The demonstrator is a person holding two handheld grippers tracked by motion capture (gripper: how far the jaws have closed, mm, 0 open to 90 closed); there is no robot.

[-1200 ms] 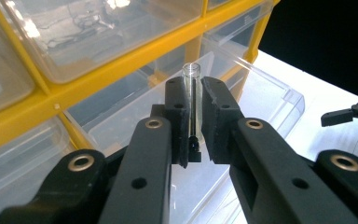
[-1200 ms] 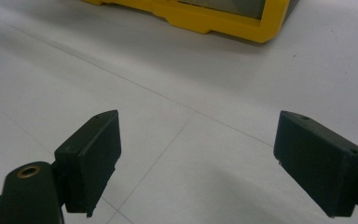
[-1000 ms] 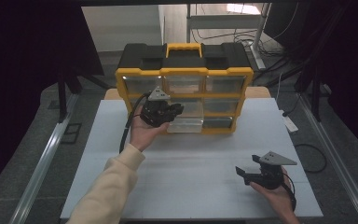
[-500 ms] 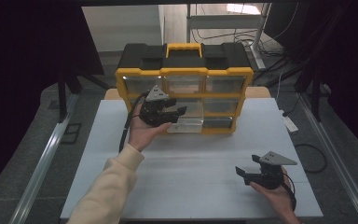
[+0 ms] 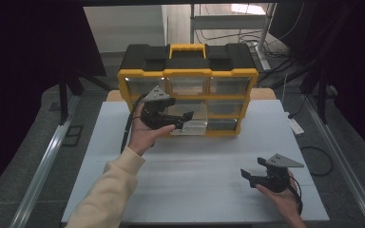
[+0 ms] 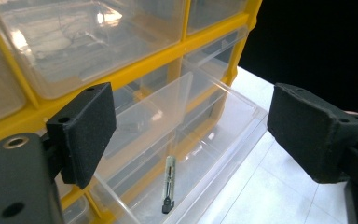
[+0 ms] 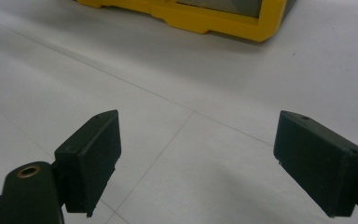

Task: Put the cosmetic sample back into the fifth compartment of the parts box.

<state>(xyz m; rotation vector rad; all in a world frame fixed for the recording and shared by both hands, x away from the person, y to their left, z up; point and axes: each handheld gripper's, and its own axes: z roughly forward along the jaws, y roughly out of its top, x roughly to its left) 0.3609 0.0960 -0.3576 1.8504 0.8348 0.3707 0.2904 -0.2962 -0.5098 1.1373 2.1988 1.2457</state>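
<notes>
Over the pulled-out clear drawer, at twelve o'clock on the bench, the left claw is spreading, jaws just opened, nothing between them; the small pen-like part is lying inside. Right claw is resting spread at five o'clock. Likely next: pushing that drawer shut.

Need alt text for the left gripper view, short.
The left hand-held gripper, jaws just opened and empty, faces a pulled-out clear drawer of a yellow organizer. A small slim part lies in the drawer.
</notes>
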